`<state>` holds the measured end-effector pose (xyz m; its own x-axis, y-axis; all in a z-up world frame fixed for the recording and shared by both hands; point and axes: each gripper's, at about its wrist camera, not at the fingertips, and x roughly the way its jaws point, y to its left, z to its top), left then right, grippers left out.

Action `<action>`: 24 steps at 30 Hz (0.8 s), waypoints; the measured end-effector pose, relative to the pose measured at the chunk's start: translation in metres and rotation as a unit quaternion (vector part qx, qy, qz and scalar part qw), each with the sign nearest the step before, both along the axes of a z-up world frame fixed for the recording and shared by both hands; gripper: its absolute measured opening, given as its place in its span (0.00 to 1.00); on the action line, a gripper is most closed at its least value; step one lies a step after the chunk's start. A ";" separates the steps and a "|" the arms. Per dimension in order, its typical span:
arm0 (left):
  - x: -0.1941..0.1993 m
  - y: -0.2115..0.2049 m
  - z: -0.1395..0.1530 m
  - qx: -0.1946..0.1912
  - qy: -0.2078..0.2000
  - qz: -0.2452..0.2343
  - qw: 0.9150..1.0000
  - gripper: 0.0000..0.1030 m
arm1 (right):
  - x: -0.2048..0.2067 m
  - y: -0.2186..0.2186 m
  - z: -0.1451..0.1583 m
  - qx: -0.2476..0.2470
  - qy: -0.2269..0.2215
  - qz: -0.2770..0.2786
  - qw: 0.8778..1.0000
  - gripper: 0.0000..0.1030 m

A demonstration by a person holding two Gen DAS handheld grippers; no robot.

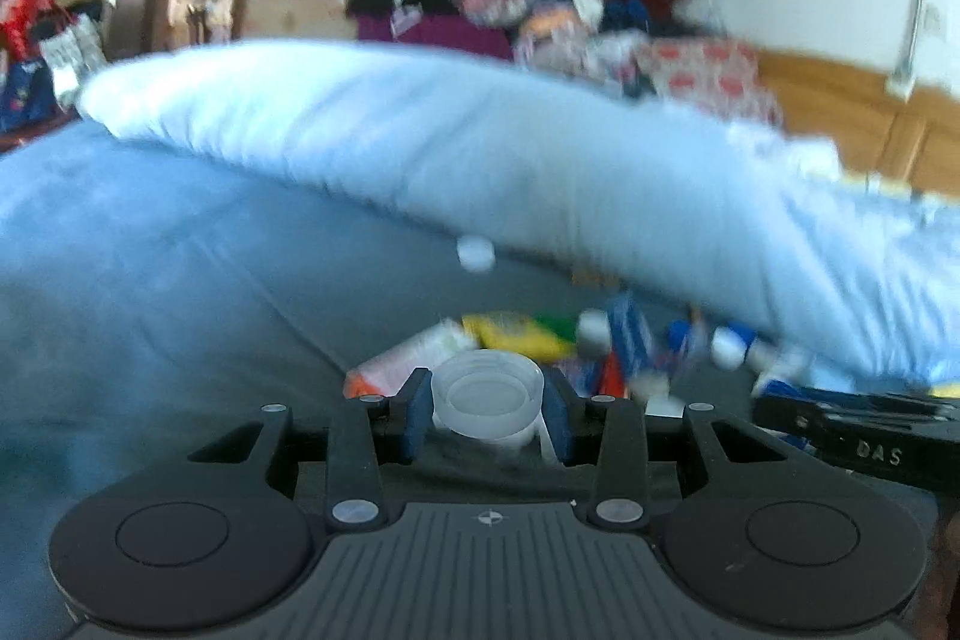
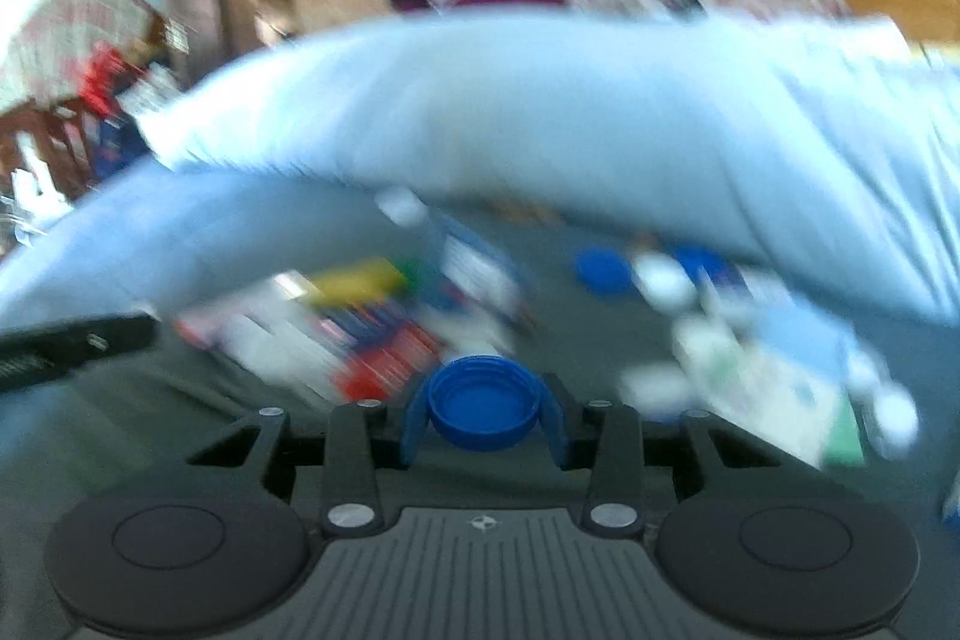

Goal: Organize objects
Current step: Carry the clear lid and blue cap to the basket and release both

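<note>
The left hand-held gripper (image 1: 487, 409) is clenched on a clear cap (image 1: 486, 394), open side up, pinched across its width between the blue pads (image 1: 418, 415). The right hand-held gripper (image 2: 485, 415) grips a blue cap (image 2: 485, 411) the same way, hollow side up. Both caps are round, so neither has a long axis to line up; only the upward-facing opening matters for setting them down.

Both hang over a grey bed sheet (image 1: 150, 292), with a pale blue pillow (image 1: 420, 148) lying across the far side. The loose pile lies ahead of both: from the left one, a white tube (image 1: 408, 355) and a yellow packet (image 1: 516, 334) sit just beyond its tips, and more small bottles trail off ahead to its right. A small white cap (image 1: 476, 253) lies farther ahead, near the pillow's edge. From the right one, another blue cap (image 2: 603, 268) lies ahead and slightly right, well apart from the held one, with blurred white and blue bottles beside it.

Judging by that, the right one is nearer the blue cap's likely partners. Motion blur hides which bottle lacks a cap.
</note>
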<state>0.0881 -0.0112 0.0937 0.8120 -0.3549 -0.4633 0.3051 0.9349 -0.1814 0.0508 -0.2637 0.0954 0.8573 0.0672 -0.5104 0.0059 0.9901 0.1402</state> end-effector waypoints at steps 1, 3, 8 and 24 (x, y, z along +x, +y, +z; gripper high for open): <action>-0.007 0.009 0.014 -0.004 -0.012 0.007 1.000 0.38 | -0.001 0.013 0.019 0.002 -0.019 0.018 1.000 0.40; -0.020 0.034 0.044 -0.011 -0.034 0.030 0.999 0.38 | 0.000 0.044 0.058 0.007 -0.057 0.064 0.996 0.40; -0.054 0.118 0.105 -0.007 -0.080 0.112 0.990 0.39 | 0.004 0.135 0.133 0.025 -0.110 0.180 0.977 0.40; -0.095 0.338 0.133 0.019 -0.038 0.316 0.948 0.39 | 0.025 0.377 0.190 0.054 -0.047 0.381 0.922 0.41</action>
